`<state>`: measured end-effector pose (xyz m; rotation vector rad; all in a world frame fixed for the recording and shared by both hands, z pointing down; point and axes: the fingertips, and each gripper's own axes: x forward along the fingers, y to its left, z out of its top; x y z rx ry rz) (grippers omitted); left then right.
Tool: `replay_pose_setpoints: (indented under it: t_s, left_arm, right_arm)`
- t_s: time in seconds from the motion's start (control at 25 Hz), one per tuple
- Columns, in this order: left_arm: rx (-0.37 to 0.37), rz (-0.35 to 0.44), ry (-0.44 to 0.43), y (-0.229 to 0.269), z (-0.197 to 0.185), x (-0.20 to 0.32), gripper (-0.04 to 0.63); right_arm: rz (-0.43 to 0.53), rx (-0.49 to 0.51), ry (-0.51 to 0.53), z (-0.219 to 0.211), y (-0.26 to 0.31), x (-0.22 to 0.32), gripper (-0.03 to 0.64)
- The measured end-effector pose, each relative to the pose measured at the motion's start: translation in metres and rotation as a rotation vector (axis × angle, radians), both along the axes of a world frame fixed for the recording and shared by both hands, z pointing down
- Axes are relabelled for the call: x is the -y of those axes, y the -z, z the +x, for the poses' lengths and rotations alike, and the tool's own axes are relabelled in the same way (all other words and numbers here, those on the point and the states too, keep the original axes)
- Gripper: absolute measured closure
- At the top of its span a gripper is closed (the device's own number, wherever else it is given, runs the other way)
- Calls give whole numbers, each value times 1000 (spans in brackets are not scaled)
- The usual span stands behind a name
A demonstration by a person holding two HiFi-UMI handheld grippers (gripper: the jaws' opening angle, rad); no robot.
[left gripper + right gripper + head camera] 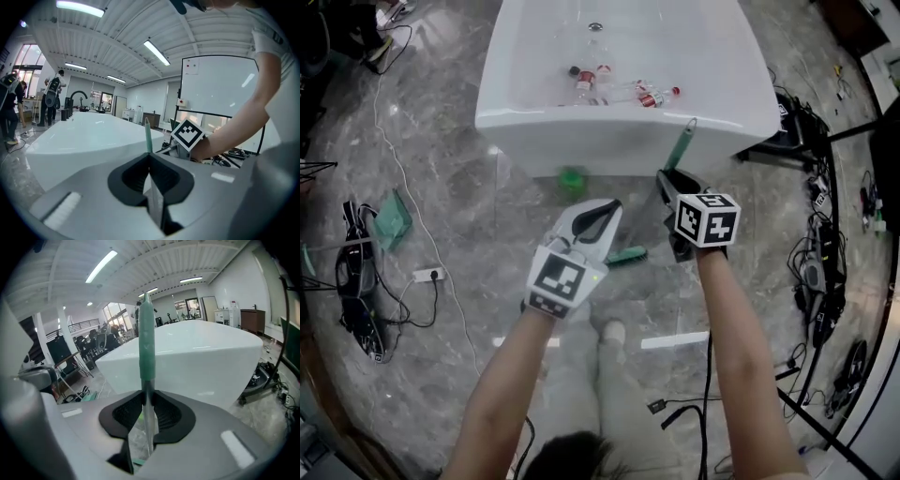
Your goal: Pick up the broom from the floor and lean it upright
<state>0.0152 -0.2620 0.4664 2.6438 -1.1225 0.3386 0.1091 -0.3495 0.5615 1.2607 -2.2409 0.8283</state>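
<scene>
- two grippers hold one broom. in the right gripper view, the right gripper [146, 399] has its jaws clamped on the bare metal shaft of the broom [146, 348], just under the green grip sleeve.
- in the left gripper view, the left gripper [151, 159] is pinched shut on the same thin shaft. the shaft runs up through the jaws, and the green tip pokes out beyond them.
- from the head view i see the broom off the floor, its green end tilted up toward the side wall of the white tub [619, 141]. i cannot tell whether it touches the wall.
- the only print i can make out is the black-and-white square pattern on the left marker cube [558, 281] and the right marker cube [707, 218].
- the bottles [619, 89] lying in the tub have red caps, and their labels are too small to read.
- the whiteboard [218, 84] carries small red marks near its top left corner, too small to read.
- the broom's lower end is hidden behind the grippers in the head view. a green piece [626, 255] shows between them, and i cannot tell whether it is the broom's head.
- a blurred green patch [572, 180] sits at the foot of the tub, and i cannot make out what it is.
</scene>
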Motion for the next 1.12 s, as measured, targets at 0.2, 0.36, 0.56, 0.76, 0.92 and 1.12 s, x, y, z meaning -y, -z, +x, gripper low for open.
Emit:
replay_pose_setpoints:
  t_s: [0.2, 0.36, 0.56, 0.76, 0.92, 1.12]
  left_arm:
    - [31, 51, -26, 17, 0, 17, 597]
    - [34, 56, -6, 21, -5, 31, 597]
    - [50, 42, -5, 13, -8, 33, 597]
    - [41, 30, 12, 7, -10, 34, 597]
    - [70, 39, 45, 4, -16, 35, 597]
    - [87, 57, 55, 8, -18, 41, 597]
  right_arm:
    - [-30, 33, -96, 9, 3, 33, 534]
    - [-19, 4, -142, 17, 2, 55, 532]
    - [-16, -48, -199, 24, 1, 69, 532]
    - [-6, -70, -211, 26, 0, 77, 531]
    - [-4, -109, -194, 26, -2, 78, 498]
    - [-25, -102, -167, 25, -4, 80, 394]
